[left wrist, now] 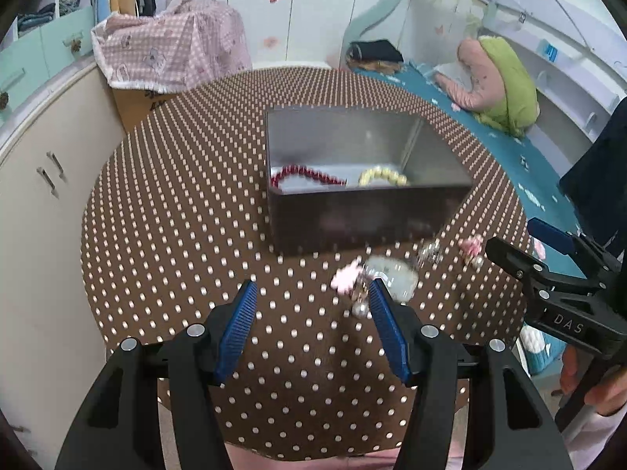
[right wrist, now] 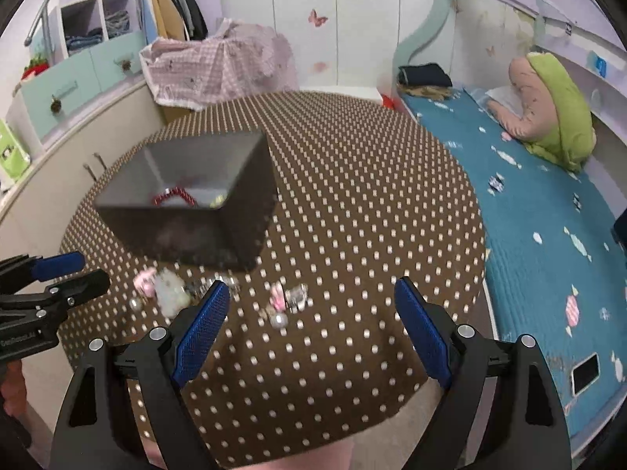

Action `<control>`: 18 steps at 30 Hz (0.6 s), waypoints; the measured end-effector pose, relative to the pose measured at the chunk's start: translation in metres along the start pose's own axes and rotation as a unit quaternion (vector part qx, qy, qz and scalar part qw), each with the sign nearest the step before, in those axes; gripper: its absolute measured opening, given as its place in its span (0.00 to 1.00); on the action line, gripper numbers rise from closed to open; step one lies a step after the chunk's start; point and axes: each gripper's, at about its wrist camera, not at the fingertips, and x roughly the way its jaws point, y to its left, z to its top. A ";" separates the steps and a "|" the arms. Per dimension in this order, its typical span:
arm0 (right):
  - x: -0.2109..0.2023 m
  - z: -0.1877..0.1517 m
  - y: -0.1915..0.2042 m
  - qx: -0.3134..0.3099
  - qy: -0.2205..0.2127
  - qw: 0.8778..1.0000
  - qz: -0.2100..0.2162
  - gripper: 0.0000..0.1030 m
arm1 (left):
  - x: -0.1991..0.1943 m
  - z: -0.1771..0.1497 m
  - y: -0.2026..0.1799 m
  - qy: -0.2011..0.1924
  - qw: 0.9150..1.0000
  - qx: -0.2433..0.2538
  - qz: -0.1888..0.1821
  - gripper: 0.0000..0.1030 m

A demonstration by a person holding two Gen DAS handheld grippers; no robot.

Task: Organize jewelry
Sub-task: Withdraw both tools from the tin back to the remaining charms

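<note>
A dark open box [left wrist: 364, 215] stands on the round polka-dot table [left wrist: 176, 215]. Inside it lie a red bead bracelet [left wrist: 309, 175] and a yellow bead bracelet [left wrist: 383, 176]. Loose jewelry lies in front of the box: a pink and pearl piece [left wrist: 352, 278], a clear bracelet [left wrist: 395, 274] and a pink earring [left wrist: 472, 248]. My left gripper [left wrist: 311, 293] is open, its right finger beside the pink piece. My right gripper [right wrist: 311, 293] is open above the table, near a pink and pearl earring [right wrist: 280, 307]; the box [right wrist: 203, 211] is at its left.
A bed with a teal cover [right wrist: 548, 235] runs along the right of the table. A pink checked cloth over a carton [left wrist: 172, 47] stands behind the table. Cream cabinets [left wrist: 39, 196] are at the left.
</note>
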 end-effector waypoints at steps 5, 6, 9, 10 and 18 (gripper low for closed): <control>0.011 -0.012 -0.002 0.000 0.020 1.000 0.000 0.81 | 0.012 -0.006 0.000 0.020 1.000 -0.005 -0.009 0.55; 0.013 -0.014 -0.002 0.001 0.023 1.000 0.001 0.81 | 0.014 -0.006 -0.001 0.023 1.000 -0.005 -0.011 0.55; 0.018 -0.019 -0.004 0.003 0.028 1.000 0.005 0.81 | 0.019 -0.008 -0.003 0.030 0.999 -0.006 -0.018 0.55; 0.019 -0.019 -0.004 0.004 0.028 1.000 0.006 0.81 | 0.021 -0.007 -0.004 0.032 0.999 -0.007 -0.018 0.55; 0.024 -0.018 -0.005 0.001 0.017 1.000 0.017 0.80 | 0.030 0.001 -0.006 0.037 0.999 -0.010 -0.015 0.55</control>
